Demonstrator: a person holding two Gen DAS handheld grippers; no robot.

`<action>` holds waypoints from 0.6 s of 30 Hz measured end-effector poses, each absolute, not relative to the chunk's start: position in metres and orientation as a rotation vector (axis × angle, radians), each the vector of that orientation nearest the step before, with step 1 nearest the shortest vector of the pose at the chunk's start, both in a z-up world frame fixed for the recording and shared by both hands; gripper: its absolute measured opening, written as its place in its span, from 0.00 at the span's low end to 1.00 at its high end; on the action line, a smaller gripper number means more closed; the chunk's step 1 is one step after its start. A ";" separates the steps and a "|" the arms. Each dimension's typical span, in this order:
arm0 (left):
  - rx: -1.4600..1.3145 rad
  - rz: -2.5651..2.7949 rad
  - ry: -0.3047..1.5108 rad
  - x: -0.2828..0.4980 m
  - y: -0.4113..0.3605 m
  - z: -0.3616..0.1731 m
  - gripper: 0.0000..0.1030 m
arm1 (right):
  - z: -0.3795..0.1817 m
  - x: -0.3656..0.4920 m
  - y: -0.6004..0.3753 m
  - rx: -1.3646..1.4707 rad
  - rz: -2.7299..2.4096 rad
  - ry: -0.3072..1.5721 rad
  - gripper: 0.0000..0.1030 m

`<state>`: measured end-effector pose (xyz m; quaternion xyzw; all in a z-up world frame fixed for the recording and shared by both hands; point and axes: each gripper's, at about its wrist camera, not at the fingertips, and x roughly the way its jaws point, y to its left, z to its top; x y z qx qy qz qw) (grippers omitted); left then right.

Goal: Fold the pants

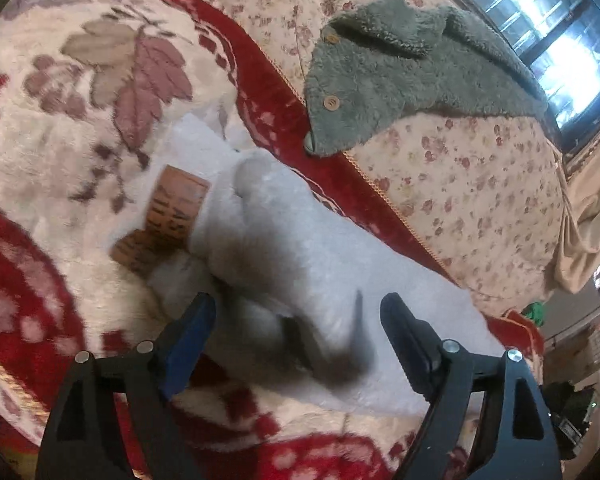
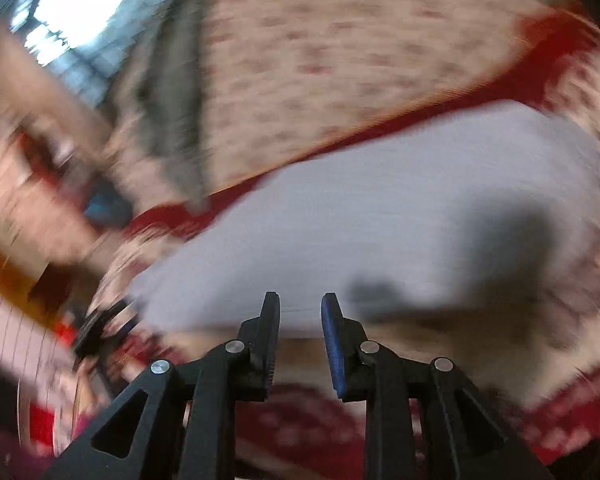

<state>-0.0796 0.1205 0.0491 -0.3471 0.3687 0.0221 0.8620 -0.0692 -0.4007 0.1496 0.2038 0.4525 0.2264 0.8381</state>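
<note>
Landmark: the white pants point(image 1: 300, 248), lying on a plush red-and-cream blanket point(image 1: 60, 128) with a leaf pattern.

Left of the pants, touching the near bunched end: two brown card tags point(image 1: 176, 208) with dark print, blurred. Beyond the pants, past the blanket's red border: a quilted floral bedcover point(image 1: 480, 184), cream with small reddish sprigs, edged in gold piping. On it, well apart from the pants, a grey-green fleece jacket point(image 1: 400, 76), curly pile, round wooden buttons point(image 1: 331, 101). Bright window point(image 1: 540, 20) farther right of that.

Nothing lies on top of the pants.

Pants: soft fleecy white fabric, long strip running diagonally, rumpled and bunched at the end near the tags, flatter toward the right. Dark shadows across the middle.

Left tool point(image 1: 296, 320): jaws spread wide over the bunched end, pads not pressing on cloth; empty.

Right wrist view heavily motion-blurred. Right tool point(image 2: 300, 316): jaws parted by a narrow gap, nothing between them, just short of the pants' near edge point(image 2: 380, 208).
</note>
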 end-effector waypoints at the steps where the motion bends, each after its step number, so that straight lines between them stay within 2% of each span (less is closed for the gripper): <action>1: -0.752 0.047 0.782 -0.074 0.119 0.045 0.82 | 0.154 -0.062 -0.380 0.398 0.528 0.954 0.40; 2: -0.769 0.043 0.786 -0.071 0.119 0.041 0.82 | 0.156 -0.052 -0.357 0.374 0.587 0.959 0.49; 3: -0.785 0.035 0.789 -0.067 0.117 0.037 0.82 | 0.154 -0.044 -0.339 0.369 0.627 0.967 0.63; 9: -0.914 0.081 0.746 -0.052 0.134 0.024 0.82 | 0.115 0.013 -0.218 0.257 0.822 1.068 0.64; 14: -0.949 0.091 0.746 -0.041 0.141 0.021 0.82 | 0.064 0.032 -0.159 0.174 0.869 1.169 0.64; 15: -0.942 0.098 0.741 -0.041 0.141 0.023 0.69 | 0.055 0.032 -0.154 0.175 0.868 1.190 0.64; 16: -0.895 0.116 0.735 -0.041 0.140 0.030 0.33 | 0.043 0.034 -0.151 0.183 0.858 1.220 0.64; 17: -0.845 0.127 0.745 -0.039 0.139 0.036 0.23 | 0.034 0.035 -0.153 0.196 0.843 1.242 0.63; 18: -0.809 0.116 0.748 -0.039 0.138 0.043 0.23 | 0.032 0.036 -0.154 0.219 0.842 1.240 0.62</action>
